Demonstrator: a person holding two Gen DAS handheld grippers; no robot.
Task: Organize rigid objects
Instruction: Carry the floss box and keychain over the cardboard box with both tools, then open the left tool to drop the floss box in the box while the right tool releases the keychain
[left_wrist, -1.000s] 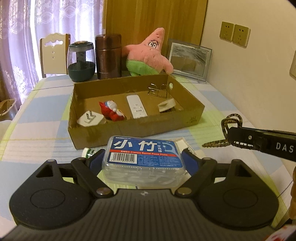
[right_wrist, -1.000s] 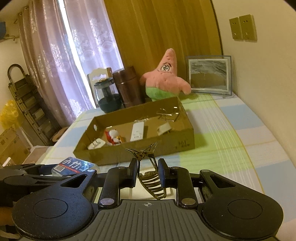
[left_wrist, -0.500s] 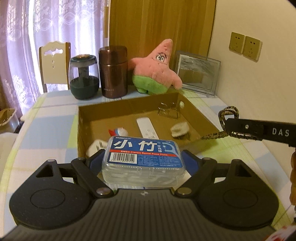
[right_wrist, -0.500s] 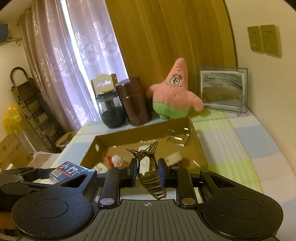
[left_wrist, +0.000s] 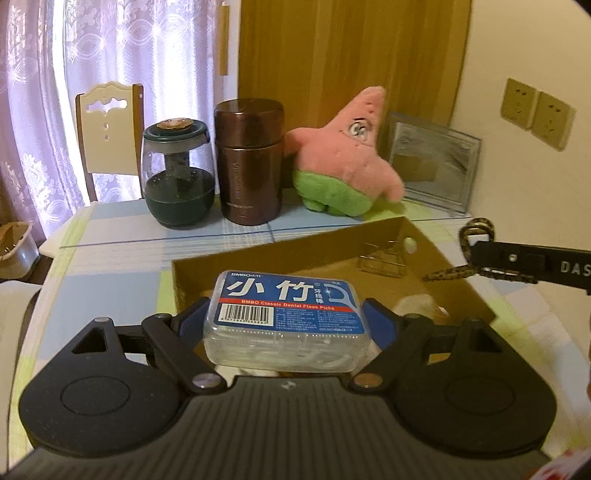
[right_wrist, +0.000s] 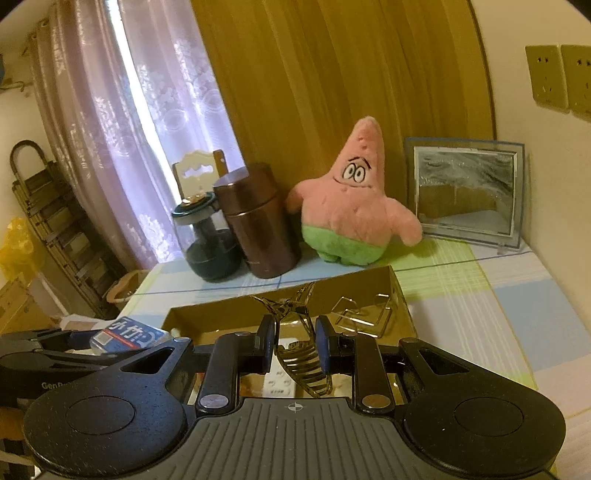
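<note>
The left gripper (left_wrist: 286, 323) has its blue-padded jaws spread wide and pressed on the short ends of a clear rectangular plastic box of dental floss picks with a blue printed label (left_wrist: 286, 314) — it sits in the lower centre of the left wrist view, above the near left corner of the shallow brown cardboard tray (left_wrist: 458, 280). The right gripper (right_wrist: 295, 347) is clamped nearly closed on a mottled brown tortoiseshell-patterned plastic claw hair clip (right_wrist: 304, 363), its curved teeth pointing down toward the camera, low in the centre of the right wrist view, over the tray's near side. Inside the tray, at its far right end, stands a thin bent-wire holder (right_wrist: 364, 312); a white flat remote-like bar (right_wrist: 279, 384) shows under the clip. Behind the tray, on the pastel checked tablecloth (right_wrist: 517, 306), stand a dark green glass-domed jar (left_wrist: 177, 177), a glossy brown metal cylinder (left_wrist: 249, 162), a fuzzy pink star-shaped plush with green shorts (right_wrist: 354, 206) and a glass-framed sand picture (right_wrist: 465, 188); a cream chair back (left_wrist: 109, 133) stands before lilac lace curtains (left_wrist: 48, 74)
</note>
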